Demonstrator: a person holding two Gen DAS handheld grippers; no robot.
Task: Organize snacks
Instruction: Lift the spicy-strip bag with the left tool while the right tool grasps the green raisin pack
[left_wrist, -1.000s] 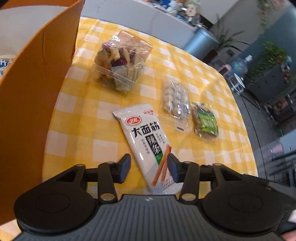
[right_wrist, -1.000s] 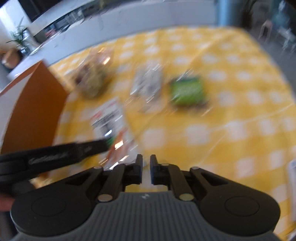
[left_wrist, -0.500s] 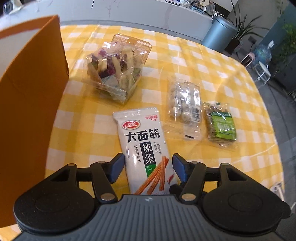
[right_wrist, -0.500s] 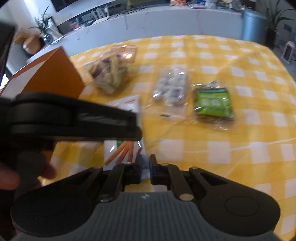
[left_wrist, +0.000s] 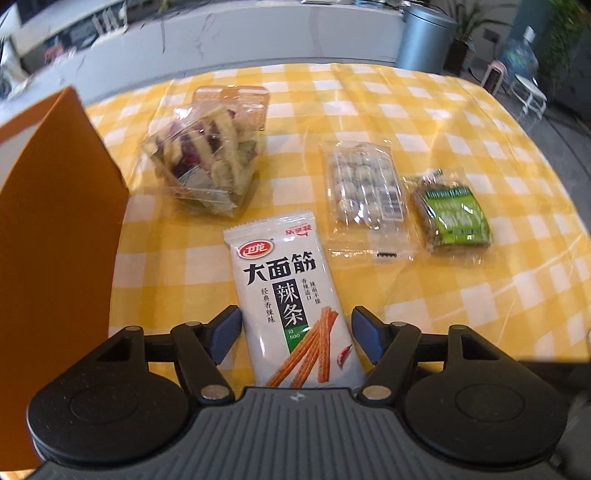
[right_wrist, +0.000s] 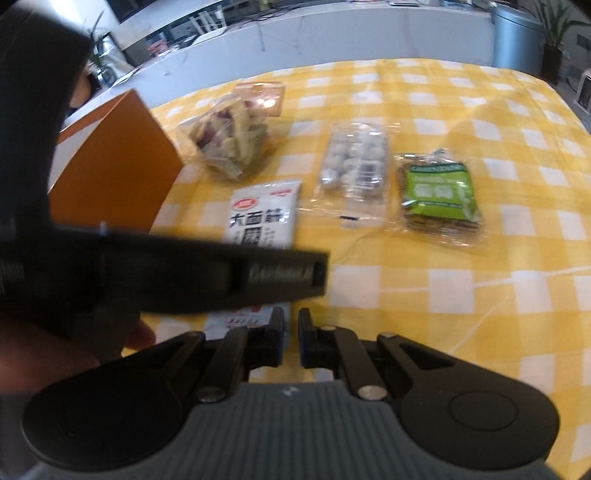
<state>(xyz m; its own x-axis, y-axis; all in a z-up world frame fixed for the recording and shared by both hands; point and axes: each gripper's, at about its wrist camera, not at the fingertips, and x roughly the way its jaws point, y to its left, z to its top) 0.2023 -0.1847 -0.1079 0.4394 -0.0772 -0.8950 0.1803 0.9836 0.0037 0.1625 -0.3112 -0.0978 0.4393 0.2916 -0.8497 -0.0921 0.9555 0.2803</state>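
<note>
A white spicy-strip packet (left_wrist: 291, 295) lies flat on the yellow checked tablecloth (left_wrist: 480, 295). My left gripper (left_wrist: 295, 334) is open, its jaws on either side of the packet's near end without touching it. Beyond lie a clear box of mixed crisps (left_wrist: 210, 155), a clear pack of white balls (left_wrist: 364, 188) and a green-label packet (left_wrist: 452, 214). My right gripper (right_wrist: 291, 338) is shut and empty, just behind the left gripper's body (right_wrist: 221, 273), which hides part of the white packet (right_wrist: 264, 214).
An orange box (left_wrist: 55, 229) stands at the left, also showing in the right wrist view (right_wrist: 114, 166). A grey counter (left_wrist: 258, 40) and a metal bin (left_wrist: 428, 37) stand behind the table. The table's right edge drops off to the floor.
My left gripper opened wider and swung to face the packet squarely. My right gripper stayed shut; the left gripper's body now crosses its view higher and farther right.
</note>
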